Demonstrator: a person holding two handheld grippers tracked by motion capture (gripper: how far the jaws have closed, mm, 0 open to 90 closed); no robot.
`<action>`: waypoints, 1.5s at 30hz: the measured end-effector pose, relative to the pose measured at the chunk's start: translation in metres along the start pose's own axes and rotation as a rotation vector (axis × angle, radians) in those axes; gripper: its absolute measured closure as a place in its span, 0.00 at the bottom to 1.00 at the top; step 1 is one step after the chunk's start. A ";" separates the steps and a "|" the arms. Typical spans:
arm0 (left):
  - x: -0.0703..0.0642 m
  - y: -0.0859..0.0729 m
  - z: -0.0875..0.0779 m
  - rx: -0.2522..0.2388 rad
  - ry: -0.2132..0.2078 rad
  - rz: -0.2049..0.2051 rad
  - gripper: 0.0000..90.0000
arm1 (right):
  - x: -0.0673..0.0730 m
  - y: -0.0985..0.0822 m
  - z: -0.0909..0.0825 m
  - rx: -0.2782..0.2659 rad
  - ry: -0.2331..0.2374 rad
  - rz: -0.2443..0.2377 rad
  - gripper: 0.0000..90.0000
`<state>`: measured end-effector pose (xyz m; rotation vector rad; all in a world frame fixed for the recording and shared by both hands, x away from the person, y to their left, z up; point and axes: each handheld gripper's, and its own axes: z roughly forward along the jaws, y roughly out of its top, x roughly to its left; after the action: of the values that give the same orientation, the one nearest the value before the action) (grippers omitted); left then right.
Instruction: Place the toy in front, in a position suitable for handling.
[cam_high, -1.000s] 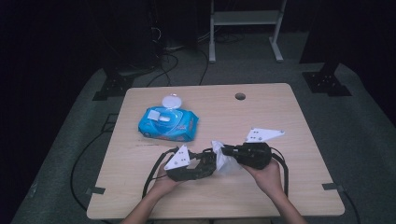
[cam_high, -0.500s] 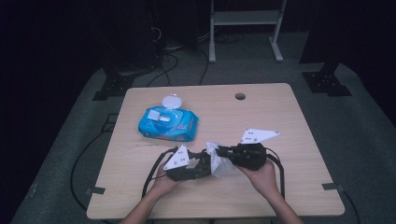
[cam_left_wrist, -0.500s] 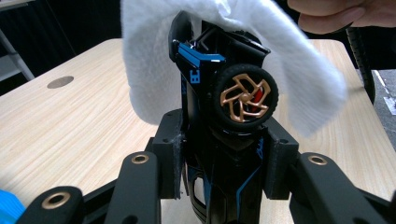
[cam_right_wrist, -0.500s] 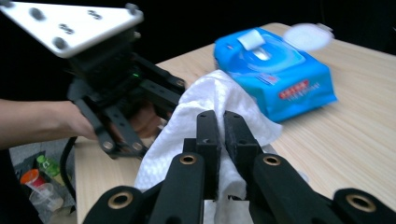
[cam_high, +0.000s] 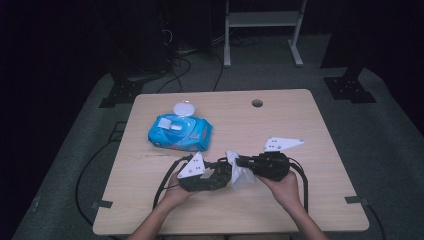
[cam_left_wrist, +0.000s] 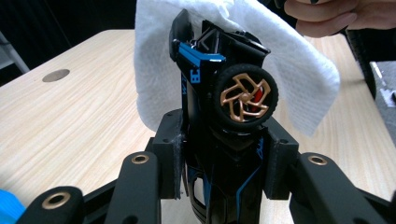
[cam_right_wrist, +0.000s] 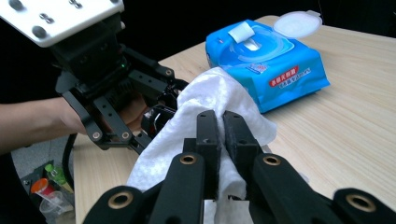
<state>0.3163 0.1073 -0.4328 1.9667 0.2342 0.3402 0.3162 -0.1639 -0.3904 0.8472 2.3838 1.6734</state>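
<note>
2 hand-held grippers meet near the front edge of a light wooden table (cam_high: 300, 125), seen from above. The left gripper (cam_high: 220, 175) has its 2 black jaws closed on a black and blue toy car (cam_left_wrist: 219, 98), which stands nose-up between the pads, with 1 gold-spoked wheel facing the left gripper view. The right gripper (cam_high: 240, 162) has its jaws pinched fully together on a white wet wipe (cam_right_wrist: 205, 107), which drapes over the far side of the car. Compared with 1 second ago, little has changed: the left gripper has kept its place and its grip, while the right gripper and its wipe have shifted slightly toward the left one, so the wipe now lies closer against the car. The grey 3-cornered plate on the right gripper has shifted slightly with it. This small shift suggests the wiping of the car is under way, with the wipe being worked across the car's surface rather than lifted off. Behind the grippers, toward the table's left, lies a blue pack of wet wipes (cam_high: 180, 132) with its round white lid flipped open, well apart from the work. A small round hole (cam_high: 257, 103) sits near the table's far edge. The person's forearms enter from the bottom of the high view.
</note>
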 end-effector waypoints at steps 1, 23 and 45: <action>0.000 0.000 0.000 0.000 0.000 0.000 0.64 | 0.000 0.000 0.000 0.000 0.000 0.000 0.94; 0.012 -0.010 0.007 0.165 -0.002 -0.014 0.64 | -0.029 -0.033 0.026 0.113 -0.012 0.120 0.94; 0.014 -0.017 0.014 0.263 -0.022 -0.030 0.65 | -0.012 -0.022 0.040 0.095 0.022 0.066 0.95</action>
<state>0.3342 0.1069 -0.4520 2.2220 0.3069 0.2791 0.3333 -0.1418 -0.4280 0.9371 2.4942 1.6109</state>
